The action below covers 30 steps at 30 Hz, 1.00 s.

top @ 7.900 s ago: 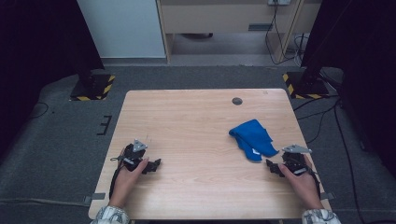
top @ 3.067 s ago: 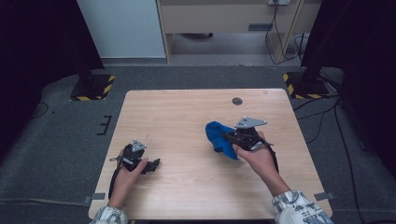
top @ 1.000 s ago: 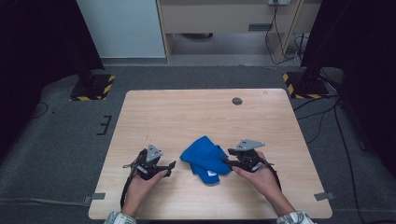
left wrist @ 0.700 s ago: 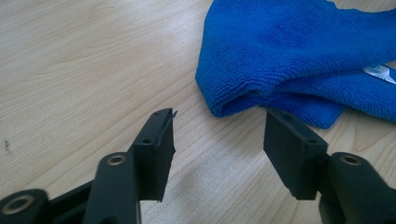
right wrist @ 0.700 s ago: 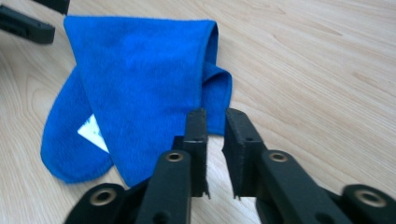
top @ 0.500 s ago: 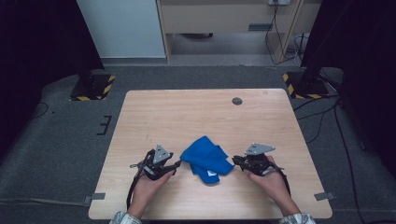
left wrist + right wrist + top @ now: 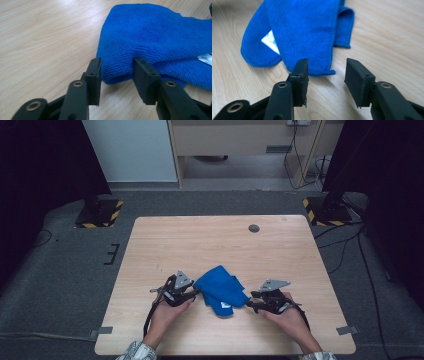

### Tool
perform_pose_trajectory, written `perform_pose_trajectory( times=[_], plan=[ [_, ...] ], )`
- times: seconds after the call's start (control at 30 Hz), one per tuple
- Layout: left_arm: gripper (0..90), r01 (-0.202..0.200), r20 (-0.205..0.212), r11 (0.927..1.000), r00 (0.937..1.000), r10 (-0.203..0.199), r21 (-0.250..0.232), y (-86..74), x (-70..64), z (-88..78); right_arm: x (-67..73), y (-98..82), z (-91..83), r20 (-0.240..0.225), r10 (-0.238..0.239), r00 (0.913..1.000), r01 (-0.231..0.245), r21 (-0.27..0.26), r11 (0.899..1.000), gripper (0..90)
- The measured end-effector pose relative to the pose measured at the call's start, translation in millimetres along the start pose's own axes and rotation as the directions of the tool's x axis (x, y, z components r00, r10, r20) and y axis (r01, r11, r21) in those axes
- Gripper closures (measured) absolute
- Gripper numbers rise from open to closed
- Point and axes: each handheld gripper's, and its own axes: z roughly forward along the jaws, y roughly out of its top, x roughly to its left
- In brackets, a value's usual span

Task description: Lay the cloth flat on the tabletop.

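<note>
Looking at 1 blue cloth point(image 7: 220, 287), bunched and loosely folded on the near middle of the tabletop point(image 7: 200, 240), right between the 2 tools. Nothing else on the wood besides 1 dark round spot point(image 7: 254, 228) way off toward the far right.

Left tool point(image 7: 192, 295) in from the cloth's left side. Been closing just now, and from its own view point(image 7: 117, 72) looks like pinching the rounded fold of the cloth point(image 7: 155, 37), with a pad snug against each side. Low and nearly flat to the wood, probably so as to catch the whole fold and not just the top layer.

Right tool point(image 7: 250, 302) over on the cloth's right. Just been opening, and now spread point(image 7: 325, 72), with only the hemmed edge of the cloth point(image 7: 304, 30) poking in near 1 pad and nothing squeezed. Seems lined up for a corner, ready to bite.

Guessing at the plan: 1 grip per side, then pull apart to flatten or refold the thing. Explains the mirrored setup, 2 hands low at the near edge with the cloth parked dead centre within easy reach of both.

Also 1 white tag point(image 7: 270, 40) peeking out near the cloth's near end point(image 7: 225, 306), so probably an inside face turned up there.

Count: 1 cloth, 2 tools, 1 tag, 1 spot.
</note>
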Motion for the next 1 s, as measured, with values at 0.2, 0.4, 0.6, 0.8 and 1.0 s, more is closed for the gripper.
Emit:
perform_pose_trajectory(
  times=[0.2,0.4,0.6,0.8,1.0],
  plan=[
    [64.6,0.009,-0.008,1.0000,0.9999,-0.009,0.002,6.5,1.6,15.9,5.9,1.4,8.5,-0.011,-0.017,0.9998,0.017,0.022,1.000,56.5],
    [64.0,0.025,-0.007,0.9997,0.9997,-0.025,0.009,7.7,1.2,25.6,12.9,3.2,13.0,-0.029,-0.064,0.9975,0.065,0.017,0.998,78.1],
    [40.7,0.070,-0.058,0.9975,0.9958,-0.071,-0.010,3.1,6.6,14.4,15.2,5.5,12.9,-0.037,-0.063,0.9973,0.063,0.007,0.998,89.5],
    [34.5,0.084,-0.056,0.9956,0.9947,-0.086,-0.042,-3.7,3.3,-10.1,17.2,10.9,7.4,-0.039,-0.061,0.9974,0.059,-0.034,0.998,89.7],
    [45.9,0.032,0.017,0.9991,0.9993,-0.032,-0.029,-4.0,-23.9,-24.6,17.2,13.5,7.4,-0.040,-0.062,0.9973,0.060,-0.045,0.997,89.7]
  ],
)
